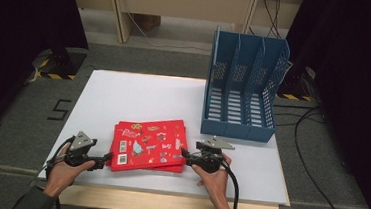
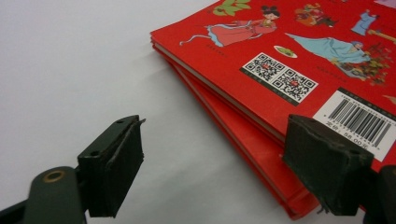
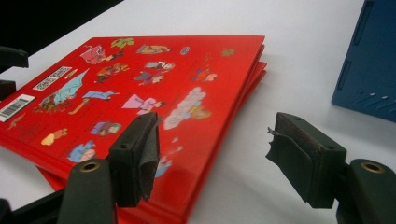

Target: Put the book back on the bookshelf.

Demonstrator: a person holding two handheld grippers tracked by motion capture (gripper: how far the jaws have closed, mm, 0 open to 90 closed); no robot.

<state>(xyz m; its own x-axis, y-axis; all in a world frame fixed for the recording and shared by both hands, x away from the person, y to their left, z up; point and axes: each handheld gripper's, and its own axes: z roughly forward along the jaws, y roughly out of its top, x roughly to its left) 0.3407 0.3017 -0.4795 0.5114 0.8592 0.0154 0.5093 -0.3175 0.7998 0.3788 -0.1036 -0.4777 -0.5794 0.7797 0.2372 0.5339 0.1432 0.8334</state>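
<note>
A stack of red books [image 1: 148,144] with cartoon pictures on the top cover lies flat near the front middle of the white table [image 1: 139,96]. My left gripper [image 1: 108,158] is at the stack's front left corner, open, one jaw over the bar code corner of the books [image 2: 280,74] and the other over bare table. My right gripper [image 1: 184,152] is at the stack's right edge, open, with one jaw above the red cover [image 3: 154,88] and the other above the table. Neither gripper [image 2: 219,168] [image 3: 212,158] holds anything.
A blue file rack [image 1: 242,86] with three upright slots stands at the table's back right; its blue wall [image 3: 369,65] lies right of my right gripper. Wooden furniture and cables are on the floor beyond the table.
</note>
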